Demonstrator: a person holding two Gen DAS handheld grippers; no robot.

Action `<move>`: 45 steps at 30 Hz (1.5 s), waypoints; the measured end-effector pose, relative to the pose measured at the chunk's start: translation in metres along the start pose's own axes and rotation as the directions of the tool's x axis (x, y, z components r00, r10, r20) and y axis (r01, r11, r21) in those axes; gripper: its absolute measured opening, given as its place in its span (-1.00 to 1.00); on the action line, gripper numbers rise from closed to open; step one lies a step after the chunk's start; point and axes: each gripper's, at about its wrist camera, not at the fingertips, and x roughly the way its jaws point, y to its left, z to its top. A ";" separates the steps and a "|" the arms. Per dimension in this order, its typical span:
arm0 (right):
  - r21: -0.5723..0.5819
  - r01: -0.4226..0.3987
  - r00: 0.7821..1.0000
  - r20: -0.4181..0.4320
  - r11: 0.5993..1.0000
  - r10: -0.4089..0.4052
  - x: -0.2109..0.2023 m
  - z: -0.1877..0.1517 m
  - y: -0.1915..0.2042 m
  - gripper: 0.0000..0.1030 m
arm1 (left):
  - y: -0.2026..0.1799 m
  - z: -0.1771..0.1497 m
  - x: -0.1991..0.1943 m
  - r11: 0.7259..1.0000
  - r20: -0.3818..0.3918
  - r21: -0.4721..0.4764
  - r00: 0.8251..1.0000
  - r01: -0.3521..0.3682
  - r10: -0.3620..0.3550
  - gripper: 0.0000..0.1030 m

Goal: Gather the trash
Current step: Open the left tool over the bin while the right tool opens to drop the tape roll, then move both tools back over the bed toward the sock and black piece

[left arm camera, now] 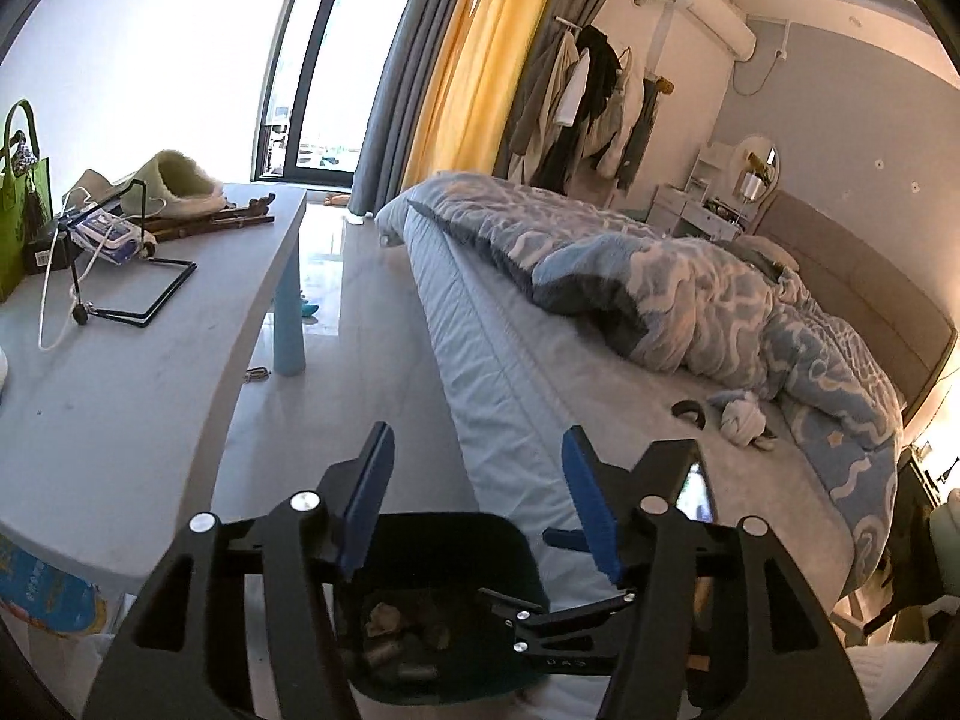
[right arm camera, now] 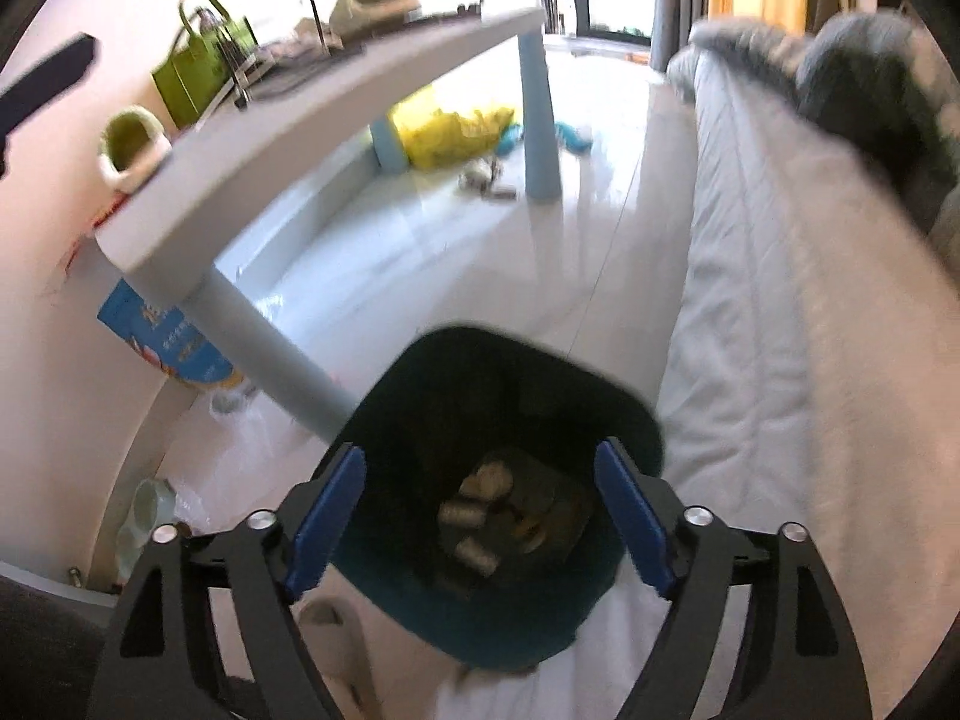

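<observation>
No label is legible; the blue package point(right arm camera: 162, 330) carries blurred print. The dark bin point(right arm camera: 510, 420) of small cans point(right arm camera: 474, 510) sits directly below the right gripper point(right arm camera: 480, 516), whose jaws are spread and empty. The left gripper point(left arm camera: 474, 498) is likewise released, above the bin's near rim.

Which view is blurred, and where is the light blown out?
Right wrist view: motion blur smears the bed and table, and the window area is washed white. Left wrist view: sharp, but the window is overexposed; the dark bin sits in shadow.

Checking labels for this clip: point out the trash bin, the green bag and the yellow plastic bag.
trash bin point(right arm camera: 576, 384): right wrist view, far rim.
green bag point(right arm camera: 192, 81): right wrist view, front face, on the table.
yellow plastic bag point(right arm camera: 444, 132): right wrist view, middle, under the table.
</observation>
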 end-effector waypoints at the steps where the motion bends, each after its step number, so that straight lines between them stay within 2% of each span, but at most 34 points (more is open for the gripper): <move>1: 0.000 0.001 1.000 0.020 1.000 -0.001 -0.006 0.001 -0.002 0.61 | -0.004 0.002 0.001 1.000 0.004 -0.002 1.000 0.000 0.000 0.25; 4: 0.012 0.011 0.998 0.062 1.000 -0.012 -0.022 0.002 -0.012 0.66 | -0.016 0.005 0.000 1.000 0.014 0.006 1.000 -0.005 0.005 0.44; 8: 0.039 0.028 0.995 0.098 0.999 -0.031 -0.041 0.000 -0.031 0.68 | -0.029 0.010 0.000 1.000 0.034 0.011 0.999 0.002 -0.003 0.58; 15: 0.088 0.080 0.984 0.152 0.993 -0.093 -0.070 -0.009 -0.064 0.77 | -0.046 0.011 0.015 0.999 0.023 0.034 1.000 -0.020 0.019 0.72; 17: 0.111 0.094 0.980 0.167 0.989 -0.112 -0.078 -0.010 -0.077 0.78 | -0.051 0.013 0.019 1.000 0.025 0.025 1.000 -0.016 0.016 0.82; 26: 0.176 0.169 0.957 0.207 0.970 -0.204 -0.107 -0.020 -0.127 0.88 | -0.081 0.015 0.044 0.998 0.009 0.062 1.000 -0.010 0.010 0.86; 33: 0.217 0.185 0.947 0.223 0.958 -0.233 -0.123 -0.025 -0.160 0.90 | -0.103 0.012 0.068 0.994 -0.021 0.112 1.000 -0.008 0.010 0.86; 45: 0.257 0.243 0.927 0.224 0.935 -0.302 -0.139 -0.035 -0.216 0.90 | -0.126 0.014 0.105 0.992 -0.053 0.123 0.999 0.015 -0.008 0.86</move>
